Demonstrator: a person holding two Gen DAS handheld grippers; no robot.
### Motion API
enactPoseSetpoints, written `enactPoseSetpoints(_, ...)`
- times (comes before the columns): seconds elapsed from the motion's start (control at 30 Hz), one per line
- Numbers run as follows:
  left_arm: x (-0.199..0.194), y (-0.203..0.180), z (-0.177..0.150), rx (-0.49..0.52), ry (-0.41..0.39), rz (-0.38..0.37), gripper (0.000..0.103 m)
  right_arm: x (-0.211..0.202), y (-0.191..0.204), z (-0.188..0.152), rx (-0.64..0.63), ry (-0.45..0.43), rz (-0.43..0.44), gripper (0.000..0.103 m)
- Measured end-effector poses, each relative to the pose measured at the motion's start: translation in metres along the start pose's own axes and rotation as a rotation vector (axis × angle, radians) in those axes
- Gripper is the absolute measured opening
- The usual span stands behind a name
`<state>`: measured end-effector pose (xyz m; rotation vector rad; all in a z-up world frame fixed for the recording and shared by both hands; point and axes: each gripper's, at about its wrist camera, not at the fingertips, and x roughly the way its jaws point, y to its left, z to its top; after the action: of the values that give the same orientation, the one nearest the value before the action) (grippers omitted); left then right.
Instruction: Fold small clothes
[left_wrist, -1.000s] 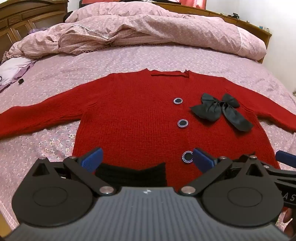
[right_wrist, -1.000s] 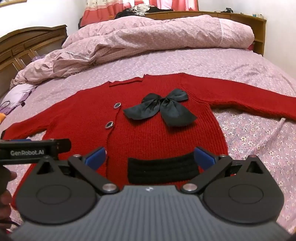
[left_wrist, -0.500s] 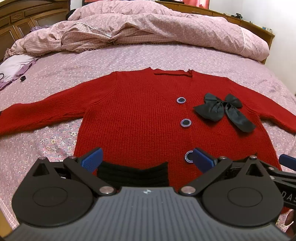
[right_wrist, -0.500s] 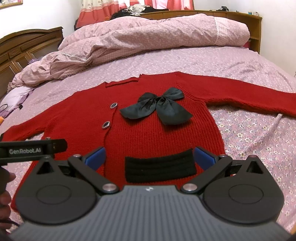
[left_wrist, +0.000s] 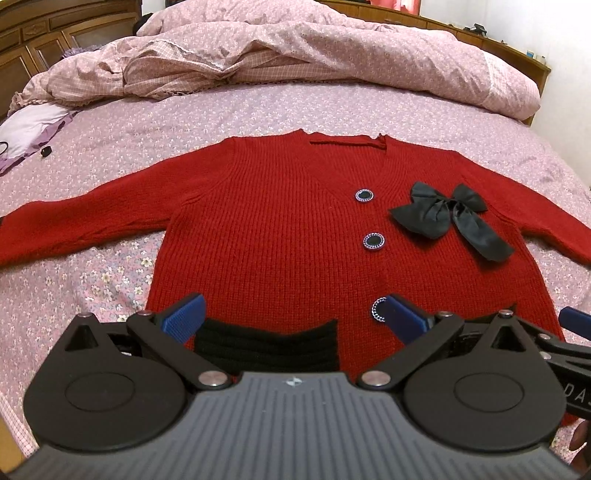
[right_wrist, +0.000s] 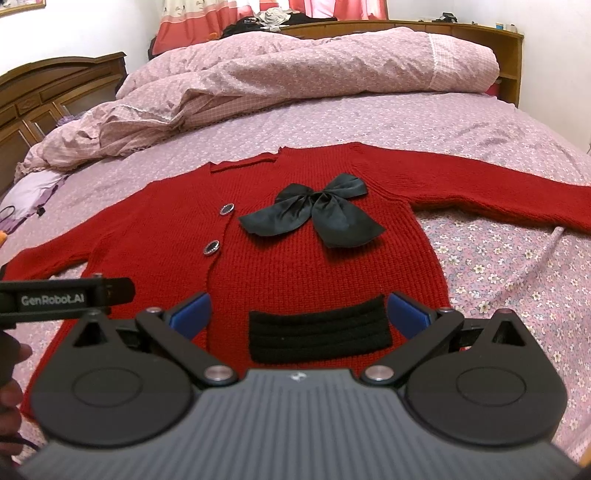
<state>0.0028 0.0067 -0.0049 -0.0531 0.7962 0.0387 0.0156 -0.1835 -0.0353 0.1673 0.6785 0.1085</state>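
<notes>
A red knitted cardigan (left_wrist: 266, 229) (right_wrist: 295, 266) lies flat and face up on the bed, sleeves spread to both sides. It has dark round buttons, a black bow (left_wrist: 447, 218) (right_wrist: 317, 214) on the chest and a black pocket band (left_wrist: 266, 343) (right_wrist: 319, 334) near each side of the hem. My left gripper (left_wrist: 291, 314) hovers open above the hem, over the left band. My right gripper (right_wrist: 299, 312) stands open over the right band. Nothing is between either pair of blue fingers.
The pink flowered bedsheet (left_wrist: 74, 280) (right_wrist: 517, 280) surrounds the cardigan. A rumpled pink duvet (left_wrist: 295, 55) (right_wrist: 295, 74) is heaped at the far end against a wooden headboard (right_wrist: 55, 99). Pale cloth (left_wrist: 29, 129) lies at the far left. A hand (right_wrist: 9, 387) shows at the left edge.
Both grippers have drawn back and tilted slightly, so the cardigan sits a little lower in both views. The cardigan lies unmoved and both grippers remain open.
</notes>
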Motion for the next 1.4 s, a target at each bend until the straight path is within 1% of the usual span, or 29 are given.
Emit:
enactPoseSetpoints(1.17, 0.0029, -0.0004, -0.0021, -0.005, 0.020, 0.005, 0.103, 0.0011, 0.0013, -0.0020, -0.005, 0.007, -0.002, 0.103)
enactPoseSetpoints(1.4, 0.0064, -0.0012, 0.0043, 0.009, 0.034, 0.005, 0.103, -0.0006, -0.0047, 0.0037, 0.005, -0.007, -0.008, 0.103)
